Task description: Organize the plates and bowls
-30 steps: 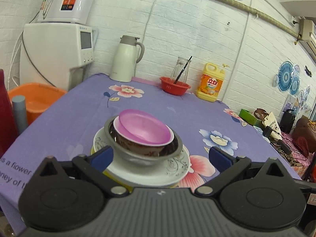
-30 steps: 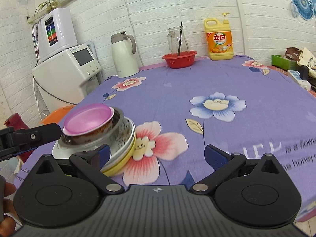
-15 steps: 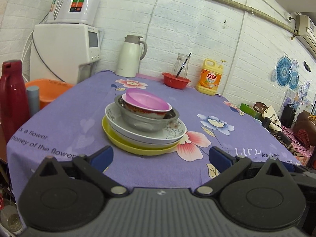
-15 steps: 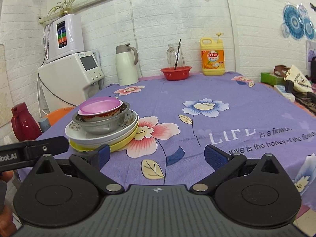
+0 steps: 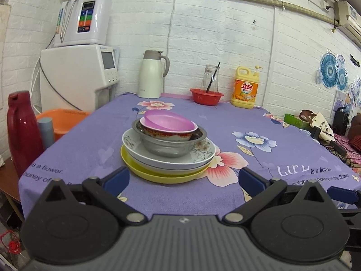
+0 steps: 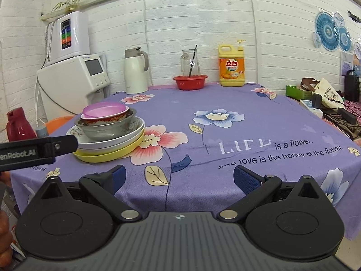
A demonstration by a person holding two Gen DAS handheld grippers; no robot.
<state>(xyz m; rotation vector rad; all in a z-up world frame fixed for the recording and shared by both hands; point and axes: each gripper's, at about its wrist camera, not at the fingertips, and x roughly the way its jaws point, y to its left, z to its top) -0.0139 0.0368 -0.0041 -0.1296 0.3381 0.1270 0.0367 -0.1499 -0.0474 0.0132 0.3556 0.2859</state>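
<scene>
The nested stack (image 5: 168,145) — pink bowl uppermost, yellow plate at the bottom — sits on the purple tablecloth (image 5: 259,122) straight ahead of the left gripper (image 5: 183,179), the nearer one, while the right gripper (image 6: 179,177) sees it off to its left — both spread wide, empty.

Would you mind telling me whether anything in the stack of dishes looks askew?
Yes: the pink bowl on top sits tilted rather than level inside the red-patterned bowl, its far-left rim riding higher. The steel bowl, white plate and yellow plate beneath look evenly nested.
</scene>
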